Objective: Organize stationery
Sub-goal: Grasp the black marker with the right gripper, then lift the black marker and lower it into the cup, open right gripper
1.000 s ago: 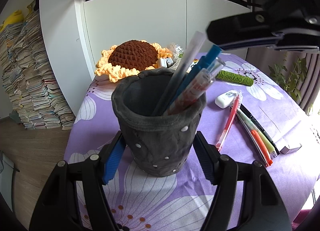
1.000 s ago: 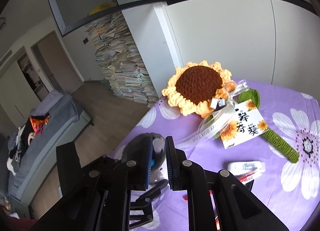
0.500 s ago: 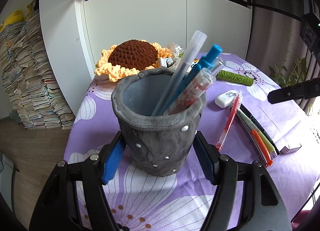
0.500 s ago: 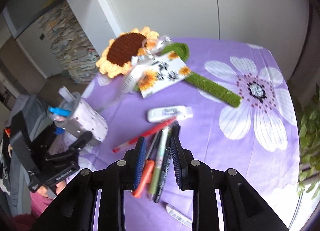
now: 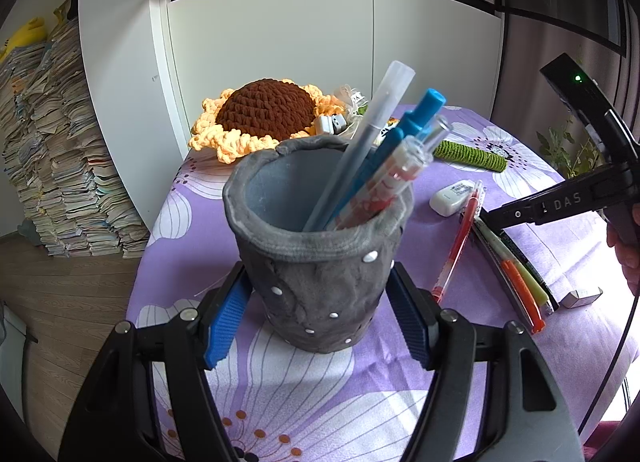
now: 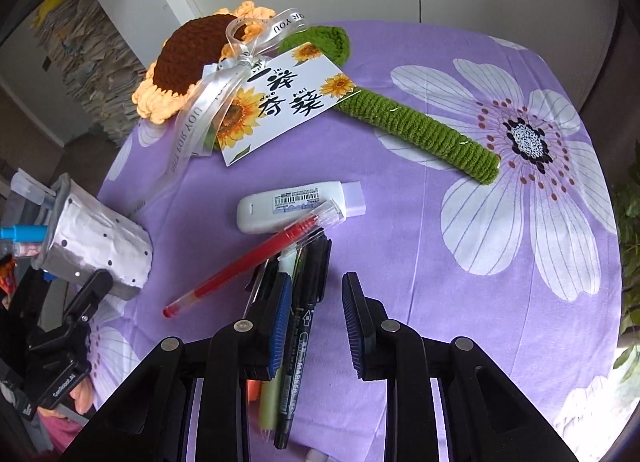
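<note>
In the left wrist view, the left gripper (image 5: pixel 320 314) has its blue pads pressed against both sides of a grey fabric pen holder (image 5: pixel 320 262), which stands upright on the purple flowered tablecloth (image 5: pixel 304 390). Several pens (image 5: pixel 376 166) lean toward the right inside the holder. To its right, loose on the cloth, lie a red pen (image 5: pixel 458 246), a white correction tape (image 5: pixel 452 198) and a small bunch of markers (image 5: pixel 516 270); a crocheted sunflower (image 5: pixel 264 114) rests behind. The right gripper's black body enters from the right edge above the markers. In the right wrist view, the right gripper (image 6: pixel 316 322) hangs over the bunch with its jaws apart, having just been opening; a black marker (image 6: pixel 300 338) lies in the gap close to the left pad, not pinched. The red pen (image 6: pixel 248 262) lies slanted just ahead, its cap end touching the correction tape (image 6: pixel 296 206). The pen holder (image 6: pixel 96 246) stands at the left.
</note>
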Demonstrator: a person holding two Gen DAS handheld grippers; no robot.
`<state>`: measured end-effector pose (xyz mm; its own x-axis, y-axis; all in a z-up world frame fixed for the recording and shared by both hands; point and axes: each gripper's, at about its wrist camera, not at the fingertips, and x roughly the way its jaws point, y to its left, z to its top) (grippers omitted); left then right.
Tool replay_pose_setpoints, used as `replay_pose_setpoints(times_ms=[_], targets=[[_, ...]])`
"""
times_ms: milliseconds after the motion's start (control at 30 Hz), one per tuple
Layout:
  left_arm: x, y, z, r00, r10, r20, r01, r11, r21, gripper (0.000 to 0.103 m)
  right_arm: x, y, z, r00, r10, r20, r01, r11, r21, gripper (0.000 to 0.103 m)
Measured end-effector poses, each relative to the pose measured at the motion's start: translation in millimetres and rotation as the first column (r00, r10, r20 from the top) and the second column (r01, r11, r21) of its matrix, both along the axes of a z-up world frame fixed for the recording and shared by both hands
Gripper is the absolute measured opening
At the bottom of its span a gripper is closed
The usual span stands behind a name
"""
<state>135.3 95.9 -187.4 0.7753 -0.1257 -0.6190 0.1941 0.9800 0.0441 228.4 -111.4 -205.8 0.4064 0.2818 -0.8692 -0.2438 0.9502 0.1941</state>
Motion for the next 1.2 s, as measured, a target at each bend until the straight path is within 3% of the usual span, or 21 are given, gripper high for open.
replay_pose_setpoints(times_ms=[233,433,500,633,933,1200], targets=[[0.7,-0.3,-0.5,1.000,0.000,0.000,0.000,1.000,-0.001,0.068,8.8,5.7,-5.9,0.999,-0.016,0.031,0.021,0.984,-0.178,0.026],[2.0,-1.3,-1.0,1.000,0.000,-0.002,0.000,1.000,-0.001,0.068,16.3,1.6,-6.1,0.999,-0.023,0.024,0.027,0.988,-0.150,0.026],[2.3,-1.5,-1.0,1.000,0.001,-0.002,-0.001,1.000,-0.002,0.068,18.8,7.9,-6.0,0.999,0.003,0.033,0.003,0.986,-0.169,0.019],[0.7,-1.3,-0.2,1.000,0.003,0.002,-0.003,1.000,-0.004,0.068,10.9,10.7,2.2,0.999,0.040,0.019,-0.038,0.996,-0.076,0.016],[0.2,-1.1,-0.1,1.000,0.003,0.001,-0.003,1.000,-0.004,0.068,-40.4,6.2,80.5,0.974,0.081,0.213,-0.095,0.994,0.058,0.015],[0.0,-1.2,0.0,1.000,0.003,0.002,-0.003,1.000,-0.004,0.068,-63.2,46.6,157.8,0.877,0.151,0.455,-0.253,0.952,0.172,0.015]])
